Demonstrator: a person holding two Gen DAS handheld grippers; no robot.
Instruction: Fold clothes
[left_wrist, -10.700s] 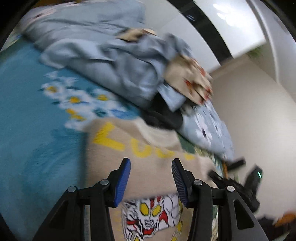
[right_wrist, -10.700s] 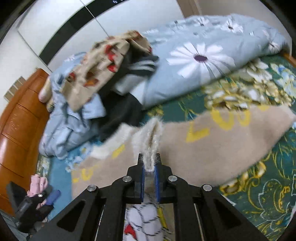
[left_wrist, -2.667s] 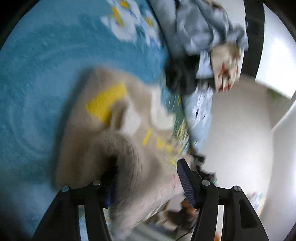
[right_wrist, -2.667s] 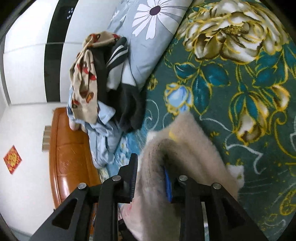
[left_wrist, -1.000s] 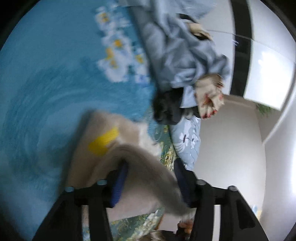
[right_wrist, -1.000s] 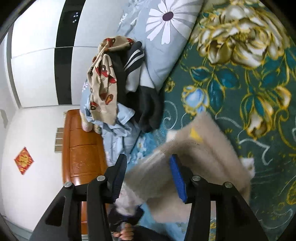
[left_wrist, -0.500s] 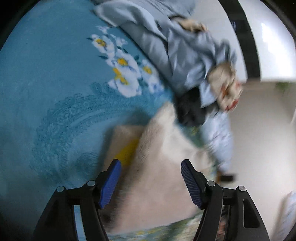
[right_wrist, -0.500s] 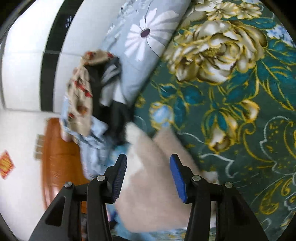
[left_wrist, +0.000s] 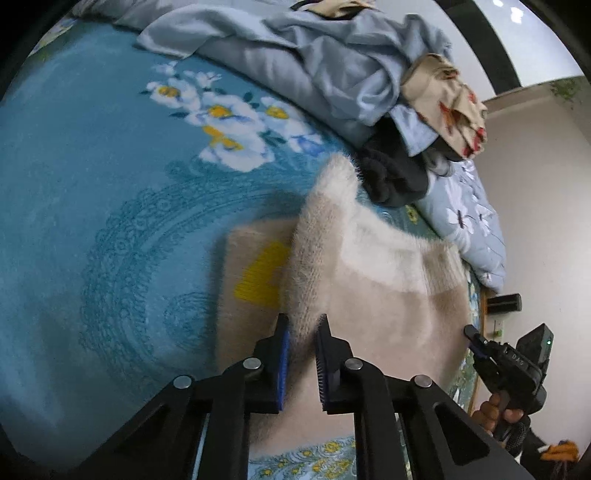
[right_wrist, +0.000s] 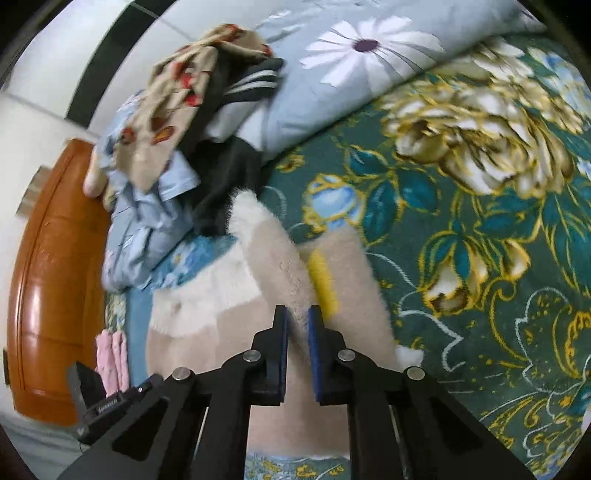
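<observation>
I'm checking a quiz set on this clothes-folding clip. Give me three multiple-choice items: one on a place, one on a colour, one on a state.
1. Where does the sweater lie?
A. on the bedspread
B. on the headboard
C. atop the clothes pile

2. What colour is the patch on the sweater?
A. red
B. yellow
C. green

3. How does the left gripper stand?
A. wide open, off the cloth
B. closed on a sweater fold
C. shut on a pillow

A: it lies flat on the bedspread.
B: the patch is yellow.
B: its pads sit close either side of a raised fold.
</observation>
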